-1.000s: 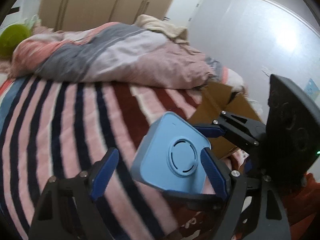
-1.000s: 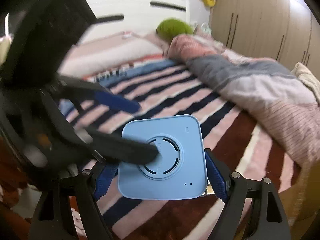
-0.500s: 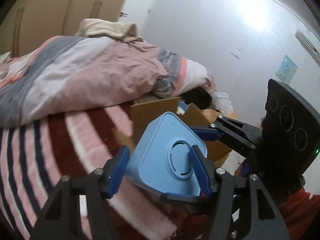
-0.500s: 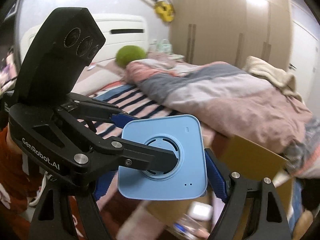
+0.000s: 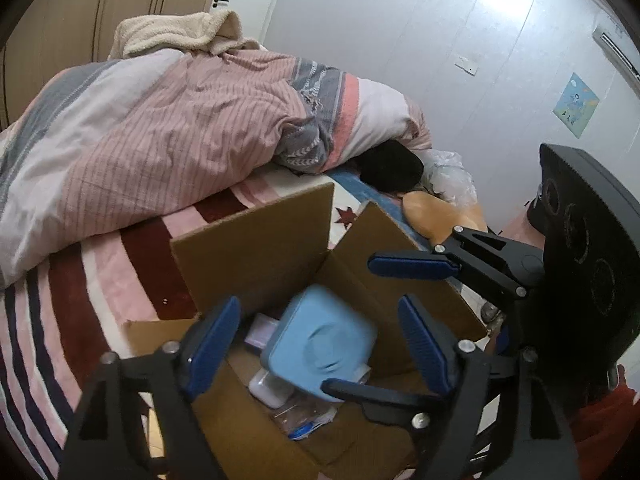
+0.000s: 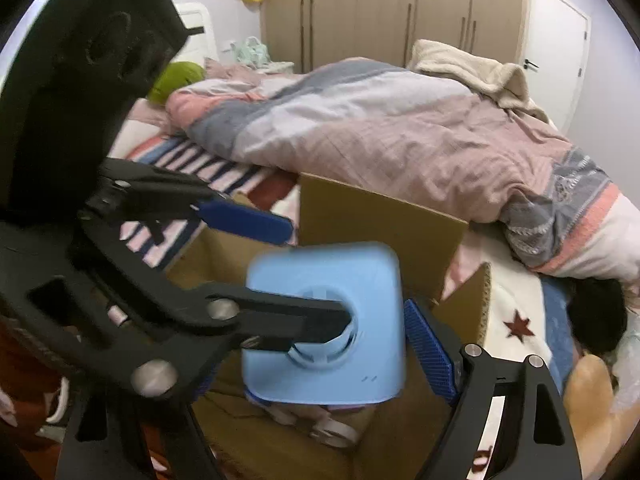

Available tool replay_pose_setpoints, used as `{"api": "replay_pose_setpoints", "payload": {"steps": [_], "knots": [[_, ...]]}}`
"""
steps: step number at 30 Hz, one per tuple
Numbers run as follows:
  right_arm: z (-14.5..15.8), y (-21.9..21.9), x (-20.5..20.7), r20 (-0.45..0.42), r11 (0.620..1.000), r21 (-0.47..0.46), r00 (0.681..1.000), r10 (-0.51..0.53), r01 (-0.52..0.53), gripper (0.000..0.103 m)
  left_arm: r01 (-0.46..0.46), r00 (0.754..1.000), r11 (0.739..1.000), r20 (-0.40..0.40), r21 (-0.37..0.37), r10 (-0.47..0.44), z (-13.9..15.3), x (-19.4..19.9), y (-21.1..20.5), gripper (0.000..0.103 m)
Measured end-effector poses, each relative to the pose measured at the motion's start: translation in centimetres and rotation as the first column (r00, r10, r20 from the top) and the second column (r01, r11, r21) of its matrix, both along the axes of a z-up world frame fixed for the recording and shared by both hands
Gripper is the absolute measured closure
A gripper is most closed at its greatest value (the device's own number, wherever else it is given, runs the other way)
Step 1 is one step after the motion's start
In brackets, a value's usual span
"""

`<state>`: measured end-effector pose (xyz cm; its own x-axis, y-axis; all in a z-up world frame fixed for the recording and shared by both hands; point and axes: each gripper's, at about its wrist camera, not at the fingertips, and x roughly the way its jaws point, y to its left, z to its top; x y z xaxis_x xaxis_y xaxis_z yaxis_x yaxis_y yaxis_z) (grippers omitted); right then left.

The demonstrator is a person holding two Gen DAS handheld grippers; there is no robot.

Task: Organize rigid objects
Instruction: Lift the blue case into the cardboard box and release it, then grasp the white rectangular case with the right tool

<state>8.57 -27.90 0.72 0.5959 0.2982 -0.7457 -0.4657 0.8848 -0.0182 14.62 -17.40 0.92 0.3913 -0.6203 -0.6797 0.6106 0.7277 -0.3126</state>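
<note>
A light blue square box (image 5: 320,348) with a round grille, blurred by motion, sits tilted low inside an open cardboard carton (image 5: 256,256). My left gripper (image 5: 320,316) is above it with jaws opening; both blue pads stand clear of the box's sides. My right gripper (image 5: 350,324) reaches in from the right, its fingers also apart from the box. In the right wrist view the blue box (image 6: 324,320) lies between my right gripper (image 6: 324,320) fingers, just off the right pad (image 6: 430,352). The left gripper (image 6: 318,274) crosses in front of it above the carton (image 6: 376,224).
The carton stands against a bed with a striped sheet (image 5: 80,300) and a heaped pink-grey duvet (image 5: 160,140). White and clear small items (image 5: 272,392) lie in the carton's bottom. A black bundle (image 5: 392,168) and a tan wooden piece (image 5: 436,216) lie beyond it.
Both grippers swung from over the striped bed to above the cardboard carton. The left jaws narrowed, then widened. The blue box has left the pads and sunk into the carton.
</note>
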Motion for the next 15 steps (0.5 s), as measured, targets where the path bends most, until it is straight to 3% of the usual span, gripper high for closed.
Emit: {"api": "replay_pose_setpoints", "payload": {"steps": [7, 11, 15], "knots": [[1.2, 2.3, -1.1, 0.026, 0.998, 0.038, 0.998, 0.056, -0.057, 0.022, -0.105, 0.99, 0.994, 0.087, -0.026, 0.107, 2.2, -2.2, 5.3, 0.024], [2.3, 6.3, -2.7, 0.052, 0.981, 0.08, 0.984, 0.171, -0.174, 0.022, -0.216, 0.964, 0.976, 0.152, -0.023, 0.217, 3.3, -4.2, 10.6, 0.024], [2.3, 11.9, -4.2, 0.058, 0.943, 0.099, 0.948, 0.312, -0.316, 0.022, -0.329, 0.927, 0.944, 0.176, -0.036, 0.33, 2.9, -6.0, 16.6, 0.024]]}}
